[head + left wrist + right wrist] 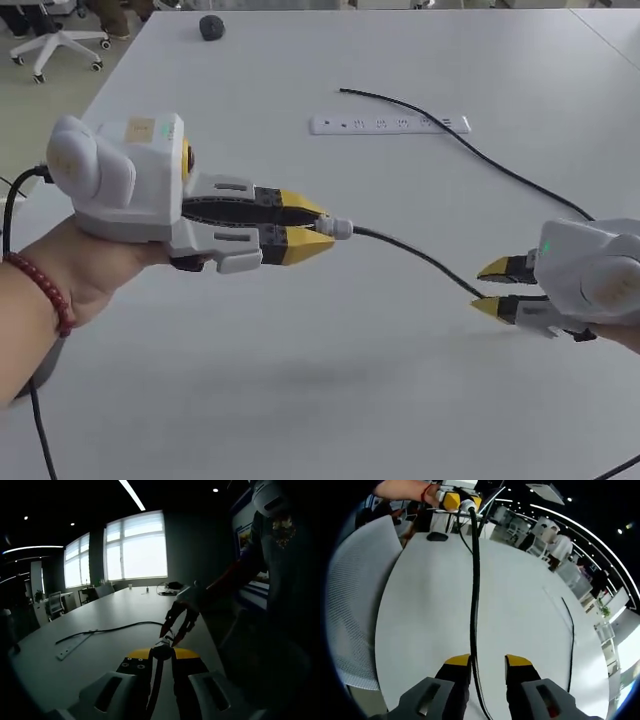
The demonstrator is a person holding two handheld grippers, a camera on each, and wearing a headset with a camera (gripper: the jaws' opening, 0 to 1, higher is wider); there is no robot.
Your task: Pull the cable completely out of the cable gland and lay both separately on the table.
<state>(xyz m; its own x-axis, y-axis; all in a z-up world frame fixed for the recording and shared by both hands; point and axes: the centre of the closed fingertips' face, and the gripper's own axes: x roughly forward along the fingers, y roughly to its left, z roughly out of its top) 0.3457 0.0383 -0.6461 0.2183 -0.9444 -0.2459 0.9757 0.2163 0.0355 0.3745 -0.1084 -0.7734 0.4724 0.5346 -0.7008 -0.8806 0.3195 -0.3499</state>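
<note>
Your left claw (320,226) is pinching the gland (341,229) in the air above the counter (250,380), and the cable (420,256) is sitting inside the gland. Your right claw (481,288) is standing spread, the cable passing between its jaws.

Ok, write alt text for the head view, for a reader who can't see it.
The left gripper clamps a cable gland in its yellow jaw tips above a white table. A black cable runs from the gland to the right gripper, passing between its open jaws. A white power strip lies farther back.
</note>
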